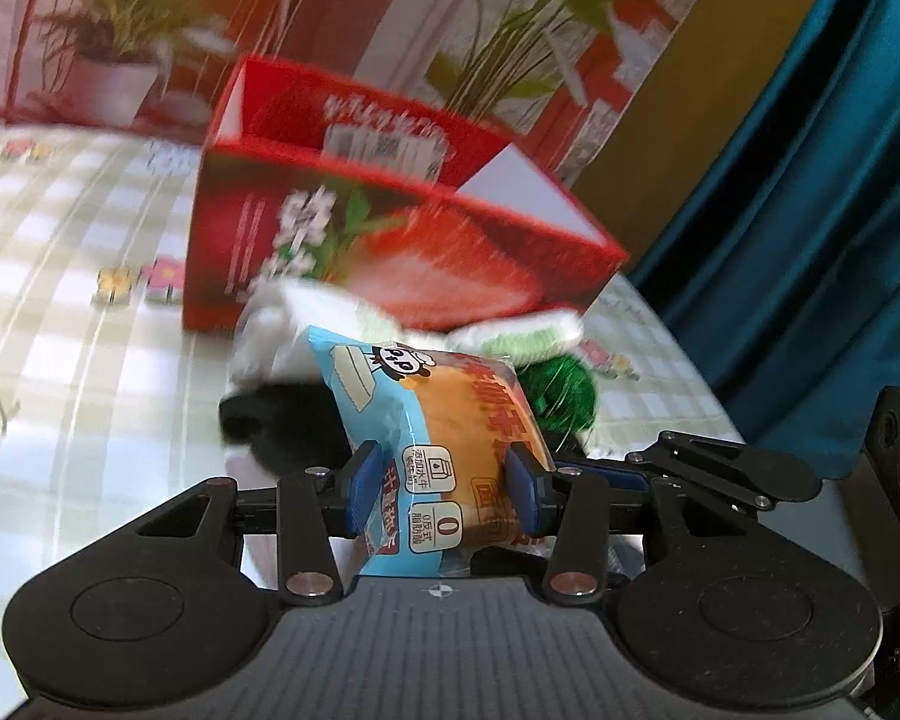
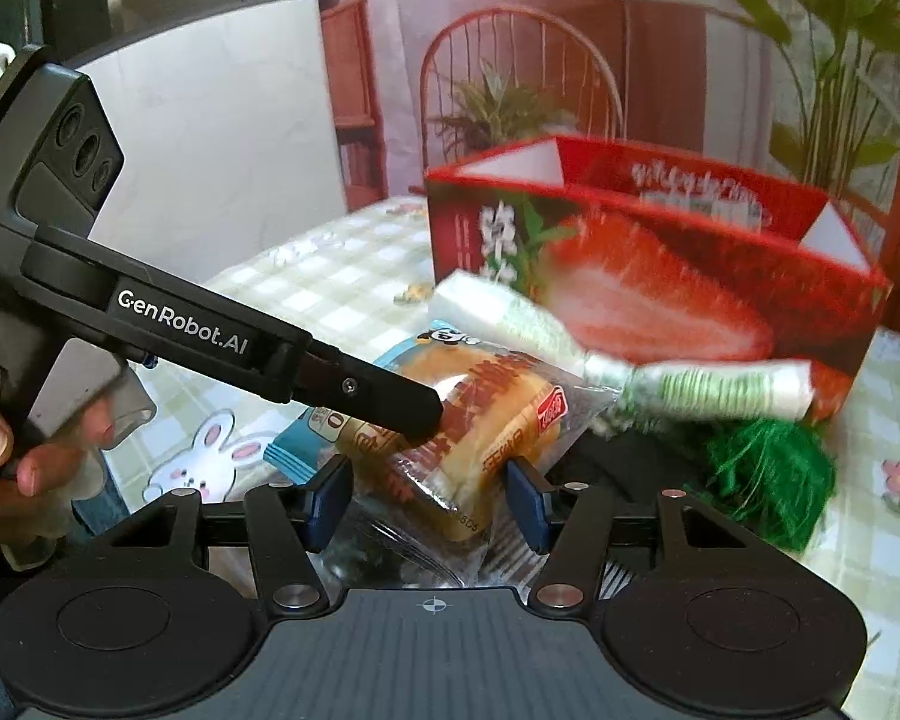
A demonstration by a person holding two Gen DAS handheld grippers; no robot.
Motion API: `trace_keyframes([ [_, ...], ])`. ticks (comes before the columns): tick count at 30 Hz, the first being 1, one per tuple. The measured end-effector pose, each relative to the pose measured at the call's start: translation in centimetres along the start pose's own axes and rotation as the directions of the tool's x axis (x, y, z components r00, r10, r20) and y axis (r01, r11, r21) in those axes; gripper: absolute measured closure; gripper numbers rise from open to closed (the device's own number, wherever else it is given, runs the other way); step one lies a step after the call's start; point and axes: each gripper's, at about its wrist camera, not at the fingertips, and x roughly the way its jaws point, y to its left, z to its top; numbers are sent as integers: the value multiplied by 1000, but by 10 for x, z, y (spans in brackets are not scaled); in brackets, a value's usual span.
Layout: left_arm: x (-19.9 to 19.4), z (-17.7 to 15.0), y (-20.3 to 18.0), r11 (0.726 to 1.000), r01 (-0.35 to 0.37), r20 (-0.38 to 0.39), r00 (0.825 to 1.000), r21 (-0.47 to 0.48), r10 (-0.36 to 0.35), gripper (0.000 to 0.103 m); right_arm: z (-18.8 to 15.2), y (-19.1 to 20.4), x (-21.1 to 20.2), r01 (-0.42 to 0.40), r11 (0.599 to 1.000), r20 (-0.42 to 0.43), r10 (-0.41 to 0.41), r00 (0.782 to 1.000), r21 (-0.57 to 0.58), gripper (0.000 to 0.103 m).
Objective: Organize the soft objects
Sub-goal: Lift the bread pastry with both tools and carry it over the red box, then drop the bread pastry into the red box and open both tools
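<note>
Trouble ahead, mostly from two grips on one thing. Found the bread packet (image 1: 432, 414) clear of the desk (image 1: 60, 300), pinched at its near end by the left gripper (image 1: 444, 486), both blue pads narrowed hard against the wrapper and denting the loaf. Found the right gripper (image 2: 429, 498) closed partway on the other end of the same packet, one pad against the loaf, the other on loose clear film. Could have split the wrapper or squashed the bread with any pull of the two hands in different directions. Could equally have dropped the packet on release of the firmer grip, given so slack a hold on crinkled film. Noted the open red box (image 1: 342, 222) at 12 o'clock from the packet, probably the place meant for it, with its near wall high enough to catch a low carry and tip or shove the box. Noted clutter directly under the path: a white-and-green cloth (image 2: 690, 387) at 1 o'clock, a ball of green yarn (image 1: 561, 387) at 2 o'clock, something black and soft (image 1: 288, 420) at 9 o'clock. Risked dragging the cloth or yarn along with a trailing packet corner. Could not tell the box's contents from either view.
</note>
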Motion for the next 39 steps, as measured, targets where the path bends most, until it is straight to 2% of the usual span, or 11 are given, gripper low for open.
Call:
trace_keyframes([
  [9,-7,54,-24,997,39,43,998,68,-42,55,44,-15,-26,49,997,82,-44,996,-59,51],
  [16,18,116,-34,991,74,60,995,109,-81,56,95,-57,-30,81,992,125,-69,990,-93,51],
  [20,40,150,-34,991,89,69,993,96,-96,56,123,-82,-19,114,985,129,-97,987,-126,51],
  [26,84,183,-29,987,130,25,991,93,-133,56,150,-125,12,150,980,84,-140,987,-128,52],
  [31,129,197,-9,986,166,-38,985,-3,-166,56,162,-153,39,166,978,17,-165,986,-129,54],
  [39,177,209,10,987,155,-102,982,-38,-158,56,167,-190,86,177,975,-96,-190,977,-135,54],
])
